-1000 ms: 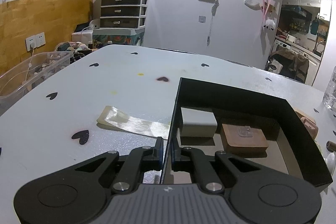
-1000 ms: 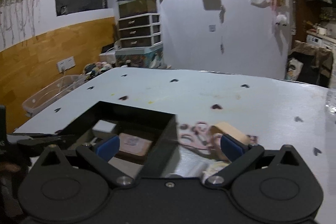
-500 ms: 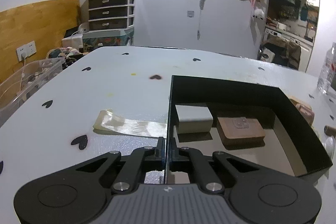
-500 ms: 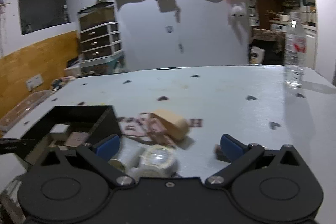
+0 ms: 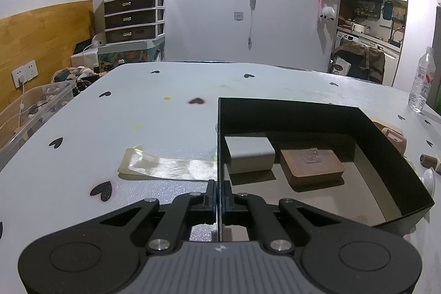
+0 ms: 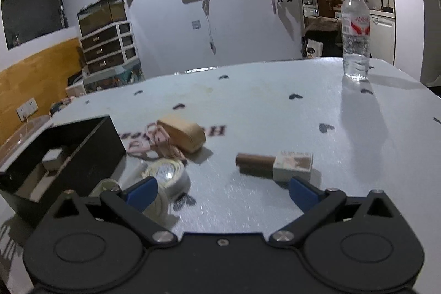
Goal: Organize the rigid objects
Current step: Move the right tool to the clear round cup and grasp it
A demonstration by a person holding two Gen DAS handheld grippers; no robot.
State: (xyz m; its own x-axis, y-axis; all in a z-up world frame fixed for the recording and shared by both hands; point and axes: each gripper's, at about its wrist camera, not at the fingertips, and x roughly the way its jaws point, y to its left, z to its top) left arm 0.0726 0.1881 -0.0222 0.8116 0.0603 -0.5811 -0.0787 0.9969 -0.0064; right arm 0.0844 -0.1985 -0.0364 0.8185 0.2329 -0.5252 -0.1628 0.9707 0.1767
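Only the left wrist view is showing the grey block (image 5: 249, 153) and brown block (image 5: 311, 164) lying inside the black box (image 5: 325, 112). Left gripper (image 5: 218, 194) is clamping the box's near wall. Right gripper (image 6: 222, 190) is hanging wide open, empty, above the table (image 6: 248, 101). Just ahead, the brown-and-white stick (image 6: 274, 163) is lying flat, long axis crosswise.
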